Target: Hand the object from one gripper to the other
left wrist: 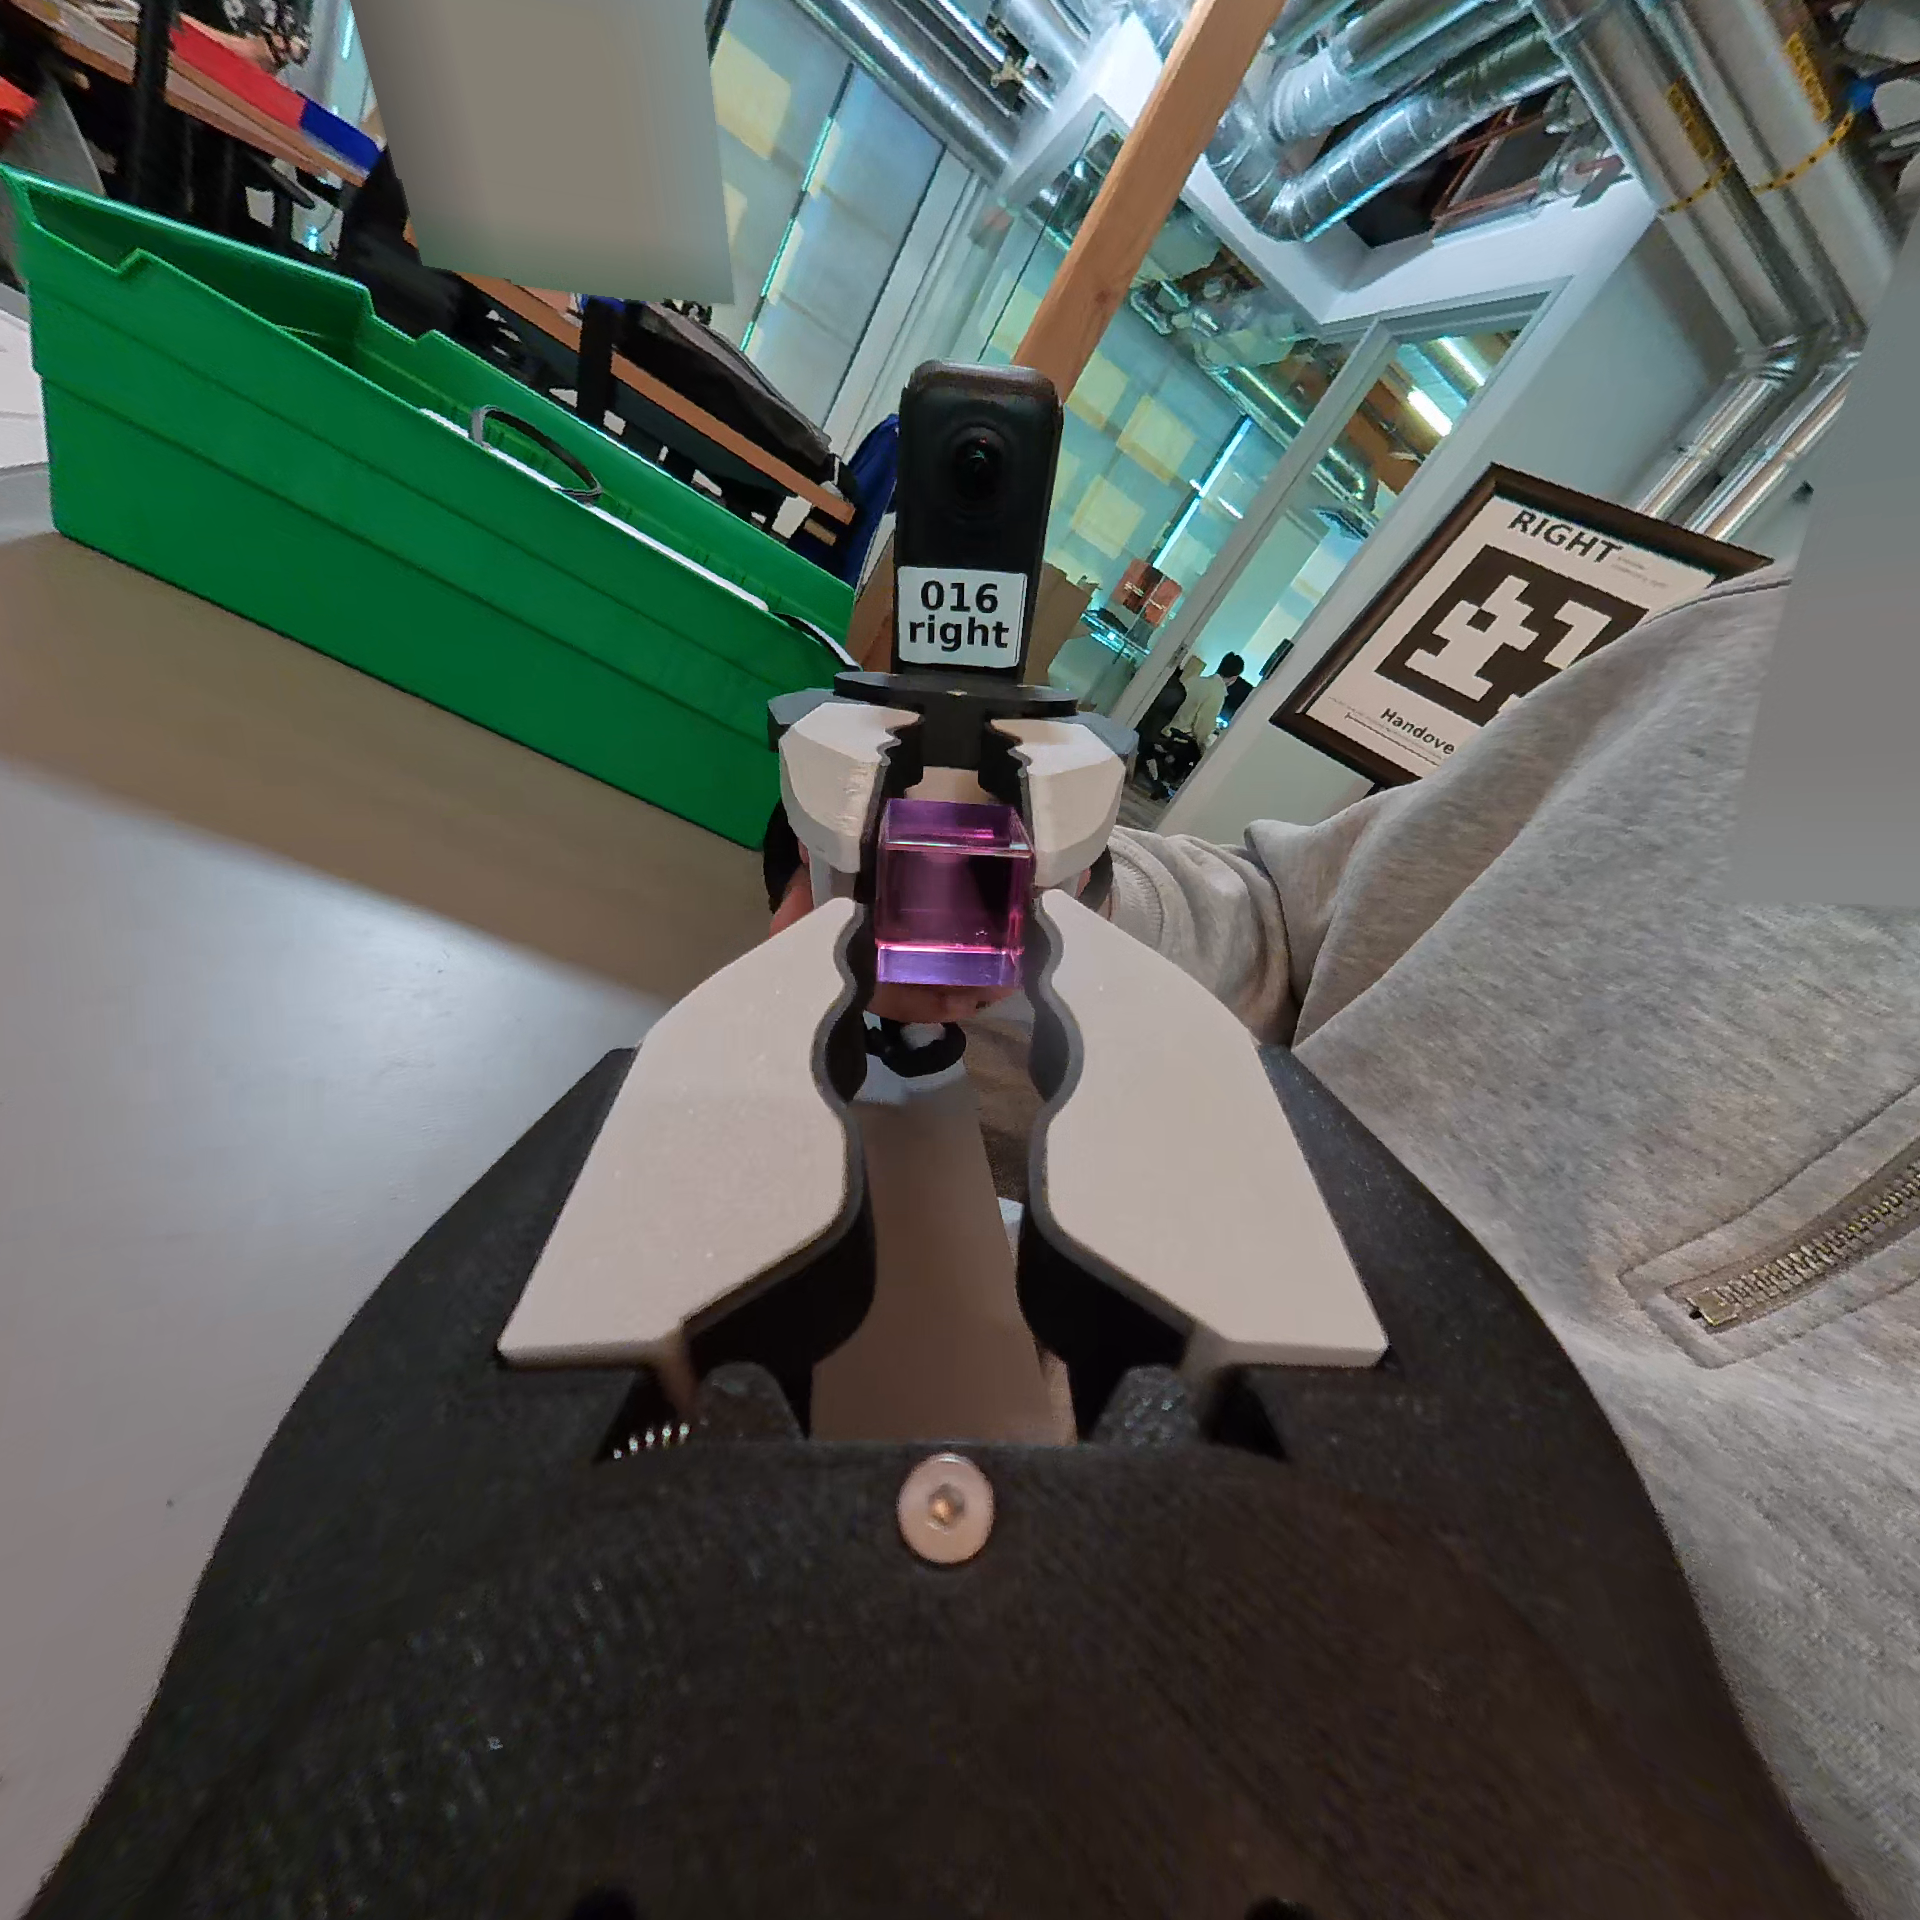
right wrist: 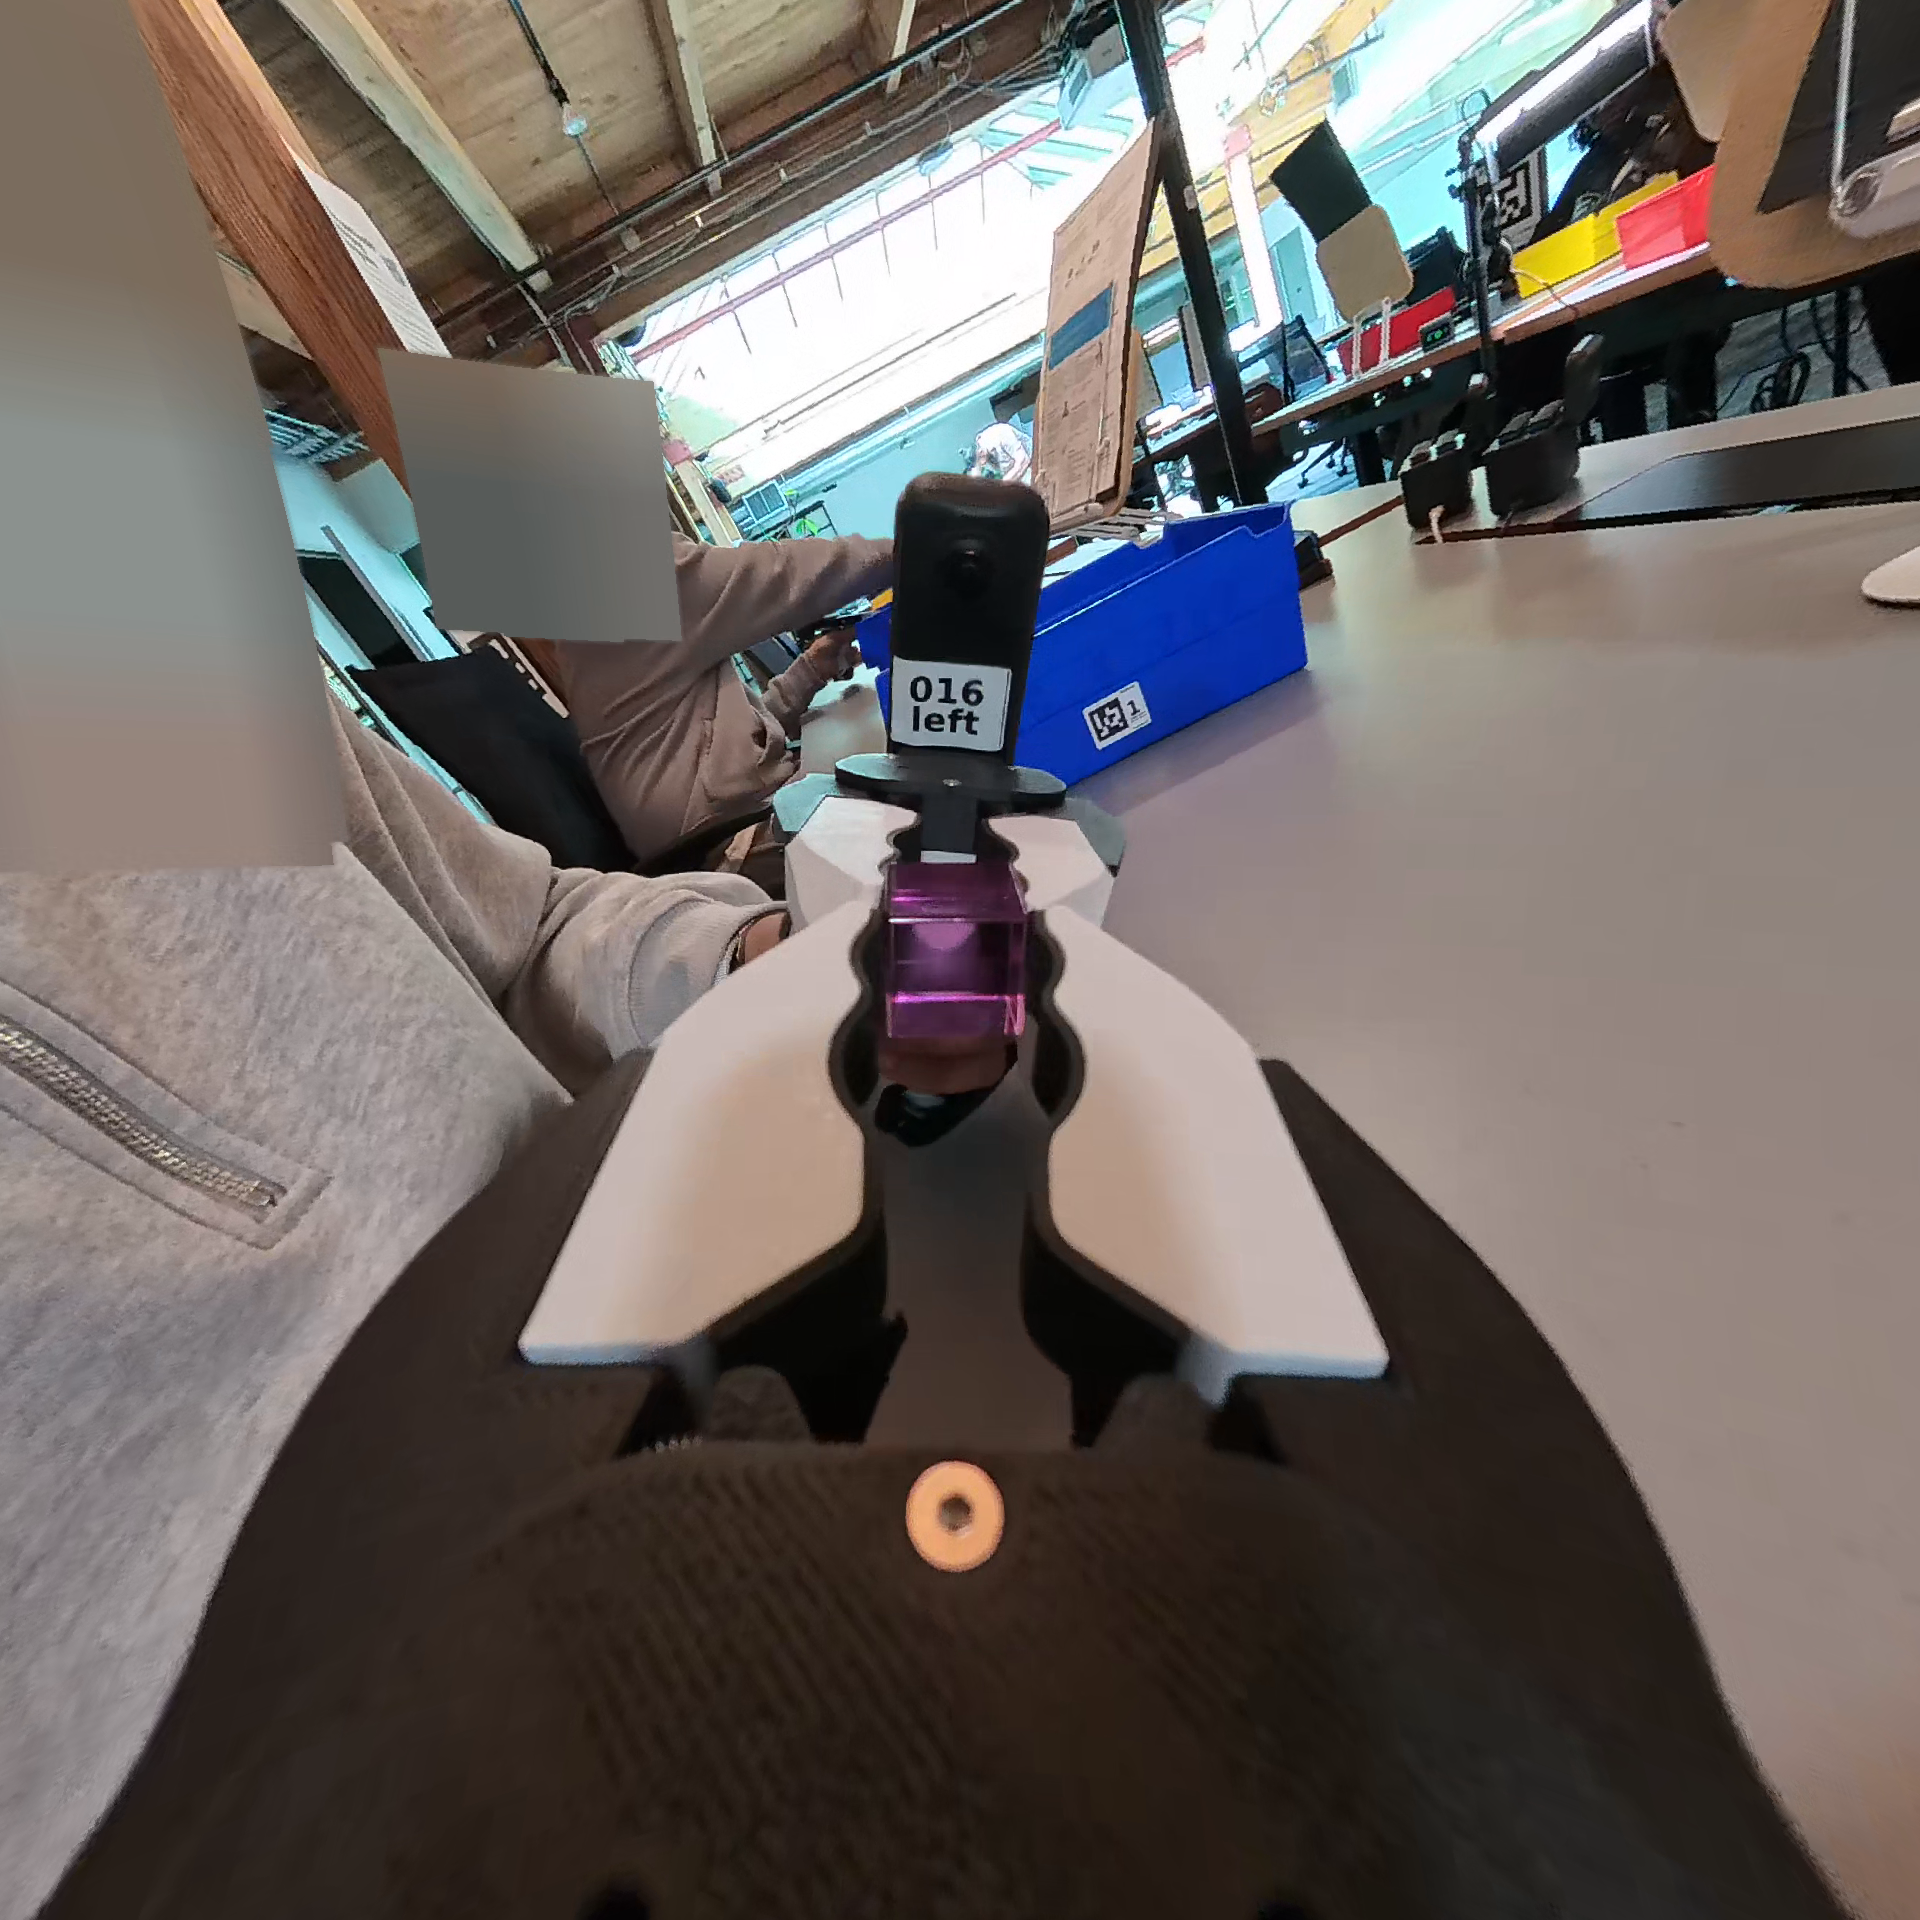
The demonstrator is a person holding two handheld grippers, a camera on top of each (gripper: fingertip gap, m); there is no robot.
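Observation:
A clear purple cube (left wrist: 951, 904) hangs in mid-air between the two grippers, which face each other tip to tip. In the left wrist view, my left gripper (left wrist: 951, 930) has its white fingers closed against the cube's near sides. The right gripper (left wrist: 956, 805) meets it from the far side, with its jaws closed on the cube's far end. In the right wrist view, my right gripper (right wrist: 956, 940) holds the same cube (right wrist: 956, 966), and the left gripper (right wrist: 951, 868) grips it from beyond. Both appear shut on the cube.
A green bin (left wrist: 312, 468) stands on the pale table (left wrist: 208, 1039) at the left. A blue bin (right wrist: 1164, 644) stands on the table (right wrist: 1558, 935) behind the left gripper. A framed marker sign (left wrist: 1496, 634) is at the right. A grey sleeve (left wrist: 1558, 1039) is close by, and another person (right wrist: 675, 717) sits behind.

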